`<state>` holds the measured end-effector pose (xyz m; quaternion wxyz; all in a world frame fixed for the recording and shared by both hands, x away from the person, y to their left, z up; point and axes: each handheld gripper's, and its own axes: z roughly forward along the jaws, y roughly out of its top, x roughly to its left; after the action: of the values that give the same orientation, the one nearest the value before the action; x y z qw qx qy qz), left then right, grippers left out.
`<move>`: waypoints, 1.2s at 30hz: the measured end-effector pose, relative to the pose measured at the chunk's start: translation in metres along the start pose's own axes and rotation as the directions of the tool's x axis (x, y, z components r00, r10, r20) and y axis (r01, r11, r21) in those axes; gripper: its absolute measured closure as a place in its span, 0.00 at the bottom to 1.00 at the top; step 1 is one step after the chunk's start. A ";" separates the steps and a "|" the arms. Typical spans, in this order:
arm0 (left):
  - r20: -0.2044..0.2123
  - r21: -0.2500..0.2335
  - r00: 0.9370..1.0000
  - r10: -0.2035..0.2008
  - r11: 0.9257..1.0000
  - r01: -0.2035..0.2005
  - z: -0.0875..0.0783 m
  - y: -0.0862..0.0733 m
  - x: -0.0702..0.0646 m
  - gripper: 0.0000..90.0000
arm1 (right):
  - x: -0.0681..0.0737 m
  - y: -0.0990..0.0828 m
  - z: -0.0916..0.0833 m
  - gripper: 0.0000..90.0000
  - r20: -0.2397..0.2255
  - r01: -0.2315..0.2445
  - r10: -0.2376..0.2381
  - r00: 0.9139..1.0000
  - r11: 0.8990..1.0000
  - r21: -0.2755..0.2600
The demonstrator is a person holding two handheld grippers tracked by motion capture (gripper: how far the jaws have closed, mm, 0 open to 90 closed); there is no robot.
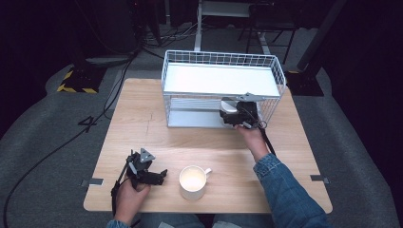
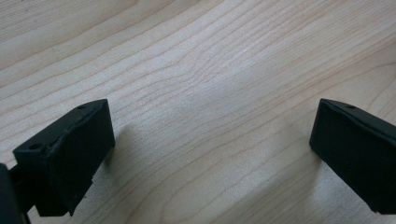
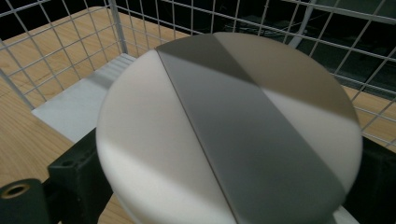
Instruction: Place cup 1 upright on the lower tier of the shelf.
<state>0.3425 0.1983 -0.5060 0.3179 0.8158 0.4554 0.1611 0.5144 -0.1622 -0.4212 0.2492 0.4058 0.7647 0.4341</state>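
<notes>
At the open front of a white wire rack [image 1: 273, 71], the right gripper [image 1: 237, 113] pinches a round white cup [image 3: 229, 135] between its fingers [image 3: 77, 179], holding it at the lower shelf [image 3: 70, 105] near the rack's right side. The cup looks like glazed ceramic: stiff, smooth and probably slippery, moderately heavy and liable to chip against the wire, so a firm hold across its body seems the safest. The shelf beside it lies bare, as does the upper shelf [image 1: 218, 78]. On the table [image 1: 142, 123] a white mug [image 1: 192, 182] stands with no visible contents, just beside the left gripper [image 2: 205, 154], whose fingers [image 2: 70, 154] are spread wide over bare wood.
</notes>
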 end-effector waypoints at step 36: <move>0.000 0.000 1.000 -0.001 1.000 0.001 0.000 0.000 0.000 0.00 | 0.002 -0.015 0.022 0.08 0.038 -0.014 0.016 0.999 0.998 -0.058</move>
<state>0.3425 0.1983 -0.5060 0.3182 0.8156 0.4556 0.1609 0.5230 -0.1548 -0.4451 0.2721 0.4123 0.7439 0.4500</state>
